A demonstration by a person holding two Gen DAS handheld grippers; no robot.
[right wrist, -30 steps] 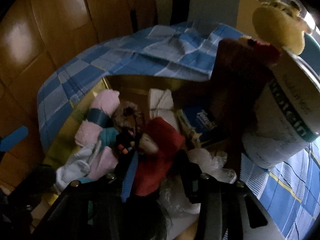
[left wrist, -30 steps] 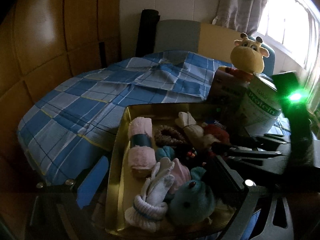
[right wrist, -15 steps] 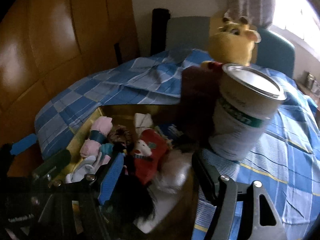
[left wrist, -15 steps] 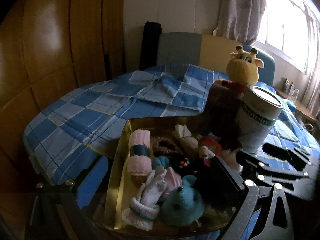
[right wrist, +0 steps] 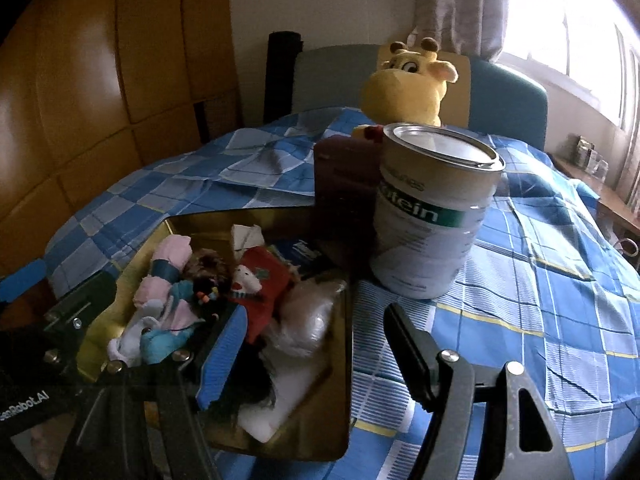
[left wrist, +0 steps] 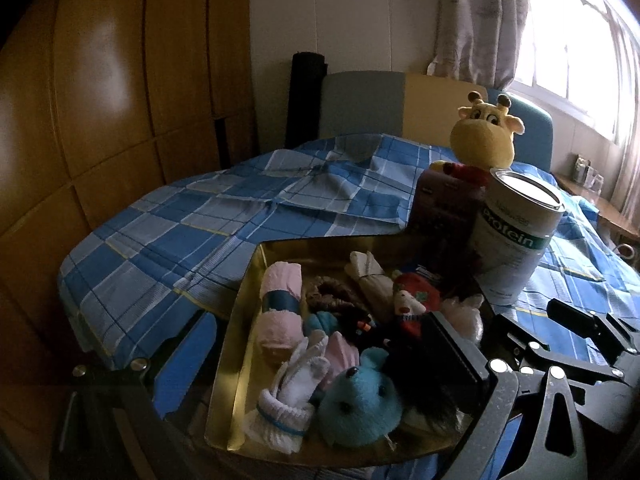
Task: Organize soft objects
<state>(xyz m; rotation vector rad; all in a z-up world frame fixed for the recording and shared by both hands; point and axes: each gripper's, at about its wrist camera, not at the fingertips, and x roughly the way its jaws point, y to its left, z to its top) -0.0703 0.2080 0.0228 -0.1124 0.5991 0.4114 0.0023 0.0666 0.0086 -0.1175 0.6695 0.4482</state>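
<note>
Sitting on the blue checked bed point(left wrist: 168, 248), the gold tray point(left wrist: 236, 344) gathers the small soft things in one place: a rolled pink towel point(left wrist: 280, 312) banded in blue along its left side, white socks point(left wrist: 288, 392) and a blue plush head point(left wrist: 360, 404) at the near end, a red sock point(right wrist: 264, 284) with a white figure on it towards the middle, and a bagged white bundle point(right wrist: 308, 320) against the right wall. Both tools hang back over the near edge, which suits a pause between picks. The left gripper point(left wrist: 320, 364) has its fingers spread wide, straddling the tray and gripping nothing. The right gripper point(right wrist: 316, 344) is likewise released, one finger over the tray, the other outside above the bedspread. A protein tin point(right wrist: 432, 216) and dark box point(right wrist: 344, 184) stand just beyond the tray, hard items kept out of it. The yellow giraffe plush point(left wrist: 484, 140) sits behind them, apparently yet to be sorted.
</note>
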